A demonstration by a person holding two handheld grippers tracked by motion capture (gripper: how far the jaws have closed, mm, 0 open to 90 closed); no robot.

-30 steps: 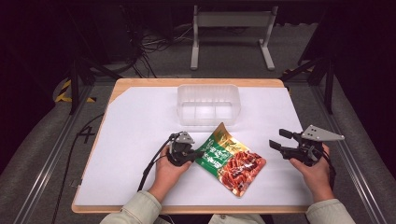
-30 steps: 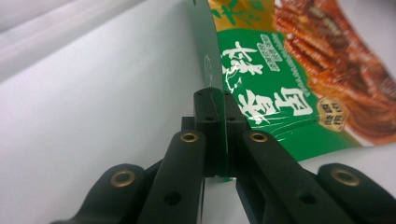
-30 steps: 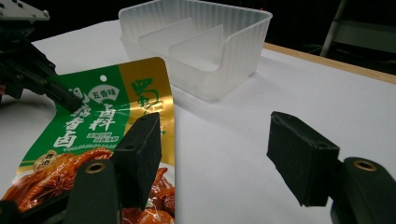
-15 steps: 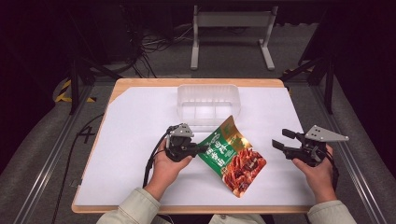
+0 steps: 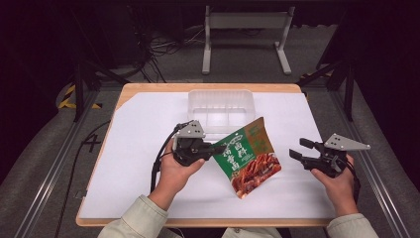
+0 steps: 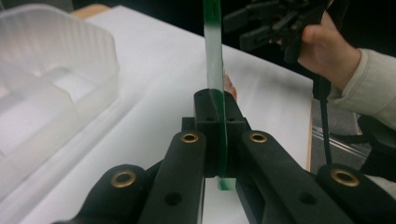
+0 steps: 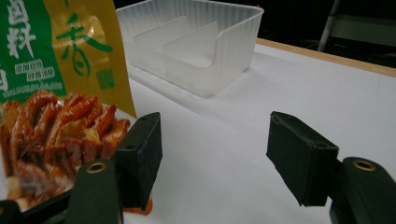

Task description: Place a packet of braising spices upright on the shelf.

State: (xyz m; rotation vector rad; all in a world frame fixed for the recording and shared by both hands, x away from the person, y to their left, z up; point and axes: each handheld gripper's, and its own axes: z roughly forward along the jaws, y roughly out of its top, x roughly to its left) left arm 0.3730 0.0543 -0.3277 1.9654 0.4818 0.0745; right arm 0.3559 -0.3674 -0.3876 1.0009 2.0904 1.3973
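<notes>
**Packet pinched at its edge, tilted toward the waiting gripper**

The left gripper is closed on the green edge of a snack packet, which is held over the table's near middle, apparently clear of the surface. The packet's long axis is tilted, its gold corner raised toward the far edge and the clear divided tray. The right gripper, nearer the right edge, is held wide open and empty just beside the packet. Green and gold print and glossy reddish food are shown.
</notes>
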